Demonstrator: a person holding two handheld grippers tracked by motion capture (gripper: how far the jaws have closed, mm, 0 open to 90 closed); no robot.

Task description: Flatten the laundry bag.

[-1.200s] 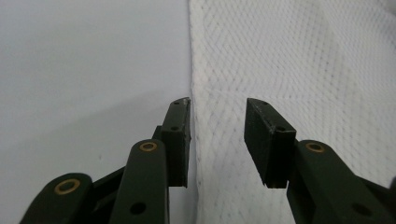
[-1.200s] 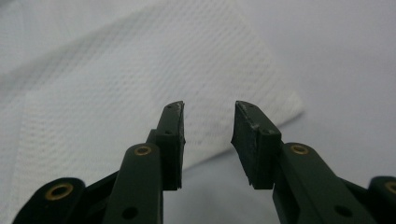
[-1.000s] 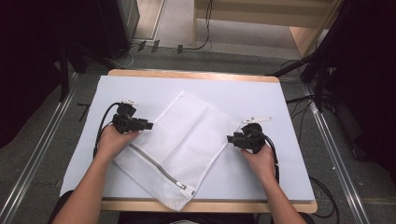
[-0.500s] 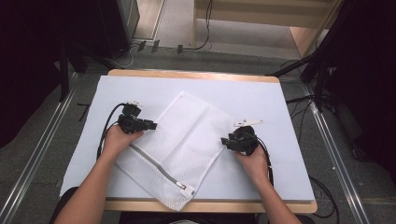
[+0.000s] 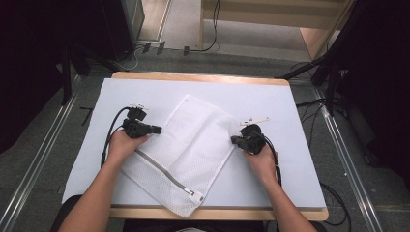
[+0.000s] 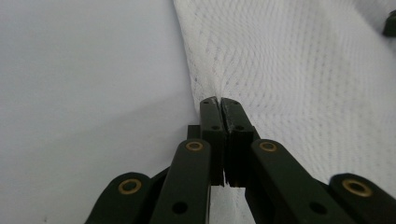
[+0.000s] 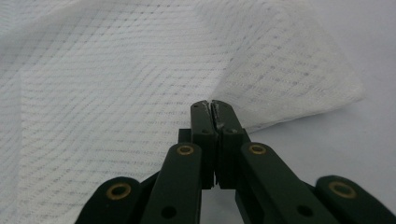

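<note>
A white mesh laundry bag (image 5: 186, 152) lies slantwise on the table's white cover (image 5: 290, 111). The left gripper (image 5: 157, 129), its jaws having just been closing, pinches the bag's left edge; the right gripper (image 5: 234, 140), likewise, clamps its right edge.

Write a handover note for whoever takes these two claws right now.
Left claw: jaws have just closed, pinching the left edge of the mesh bag.
Right claw: jaws have just closed, pinching the bag's right edge near a corner.
Bag: lies flat and askew on the white mat, zipper near the front, shut as far as it shows; the front corner overhangs the table edge.
Done: both edges gripped.
Left: probably lift or straighten the bag; nothing moved yet.
</note>
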